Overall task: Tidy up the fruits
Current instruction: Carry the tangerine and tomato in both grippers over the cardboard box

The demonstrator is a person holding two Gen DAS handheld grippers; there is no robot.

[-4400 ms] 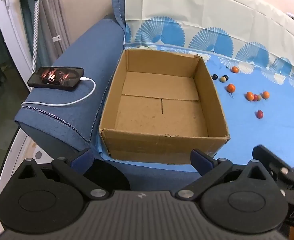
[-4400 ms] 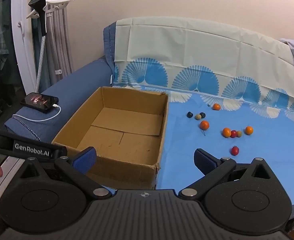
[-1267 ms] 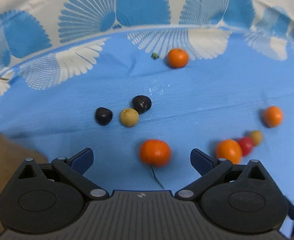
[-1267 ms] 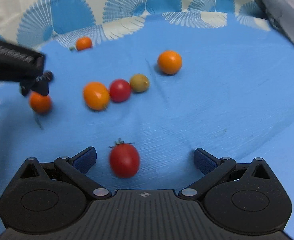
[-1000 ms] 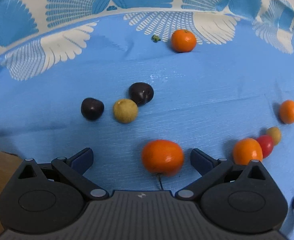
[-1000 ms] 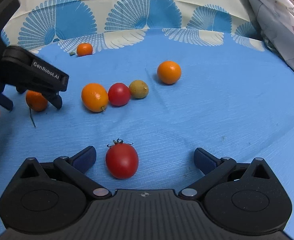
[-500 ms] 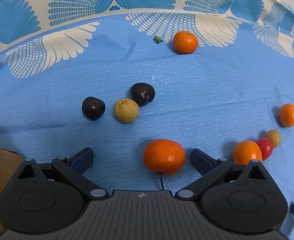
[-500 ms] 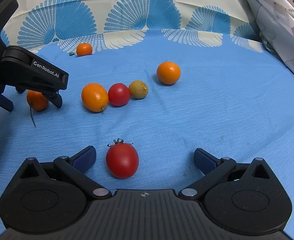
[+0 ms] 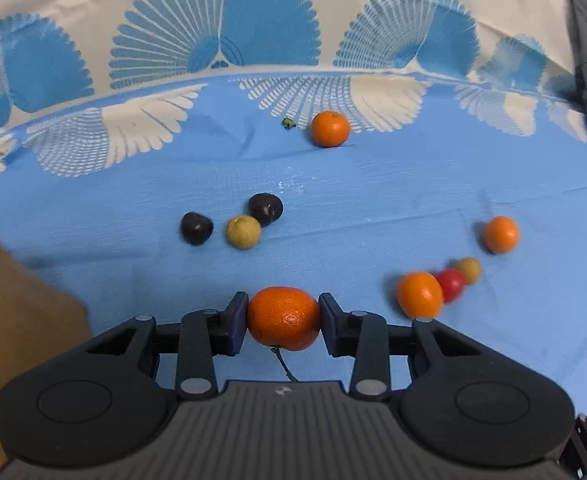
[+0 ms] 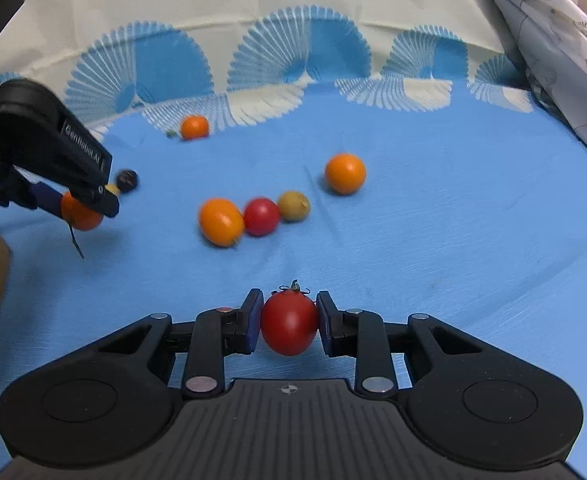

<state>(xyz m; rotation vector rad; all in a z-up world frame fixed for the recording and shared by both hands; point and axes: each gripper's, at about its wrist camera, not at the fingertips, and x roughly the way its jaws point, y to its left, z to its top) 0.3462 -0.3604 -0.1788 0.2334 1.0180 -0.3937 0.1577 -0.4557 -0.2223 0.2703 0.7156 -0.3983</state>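
Stemmed orange fruit [image 9: 283, 318] clamped between left gripper [image 9: 283, 322] pads, jaws just closed, above blue cloth [image 9: 373, 200]. Red tomato [image 10: 289, 322] pinched in right gripper [image 10: 289, 322], likewise just closed. Beyond: orange, red, tan cluster [image 10: 259, 216]; farther, lone orange [image 10: 194, 127] near fan-print edge.

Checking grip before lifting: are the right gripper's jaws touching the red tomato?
Touching. The right wrist view shows both pads of the right gripper pressed against the red tomato.

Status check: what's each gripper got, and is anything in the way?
Left gripper just closed on the stemmed orange. Right gripper just closed on the red tomato. Nothing blocking; other fruit loose on the blue cloth.
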